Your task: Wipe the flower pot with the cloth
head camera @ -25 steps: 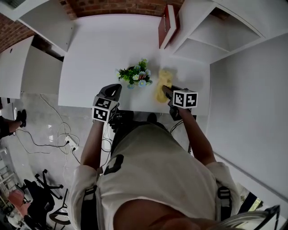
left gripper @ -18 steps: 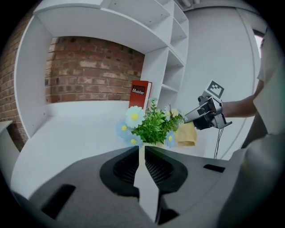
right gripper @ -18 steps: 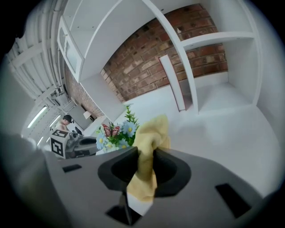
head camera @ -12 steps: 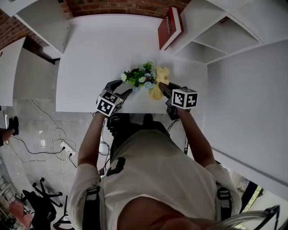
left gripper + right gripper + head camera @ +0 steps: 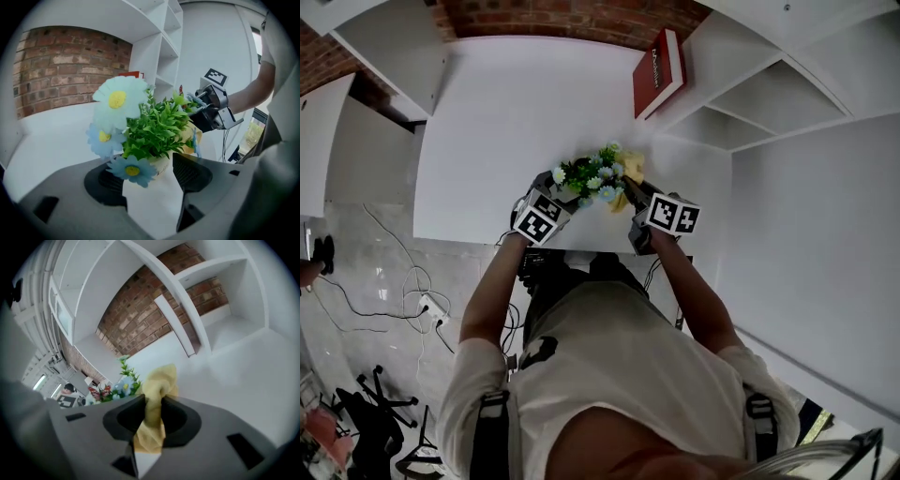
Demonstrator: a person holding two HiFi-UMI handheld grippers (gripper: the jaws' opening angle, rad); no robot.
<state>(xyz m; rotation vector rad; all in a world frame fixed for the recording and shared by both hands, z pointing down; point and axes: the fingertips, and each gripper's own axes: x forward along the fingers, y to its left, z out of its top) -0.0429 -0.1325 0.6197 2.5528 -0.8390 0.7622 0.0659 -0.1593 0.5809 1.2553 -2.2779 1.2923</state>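
Note:
A small cream flower pot (image 5: pixel 161 164) holds green leaves and pale blue and white artificial flowers (image 5: pixel 591 176) near the white table's front edge. My left gripper (image 5: pixel 555 187) is at the pot's left, and its jaws are opening. In the left gripper view the pot stands just ahead of this gripper (image 5: pixel 147 180), between the two jaws, with neither pad touching it. My right gripper (image 5: pixel 630 190) is shut on a crumpled yellow cloth (image 5: pixel 157 385). The cloth (image 5: pixel 630 169) lies against the right side of the plant. In the head view the foliage hides the pot itself.
A red book (image 5: pixel 658 73) leans at the foot of the white shelving unit (image 5: pixel 769 94) at the back right. The white table (image 5: pixel 516 112) stretches back to a brick wall. Cables (image 5: pixel 403 291) lie on the floor to the left.
Both grippers have closed in on the plant from either side. The left jaws went from shut to wide apart. The cloth moved left, up against the flowers.

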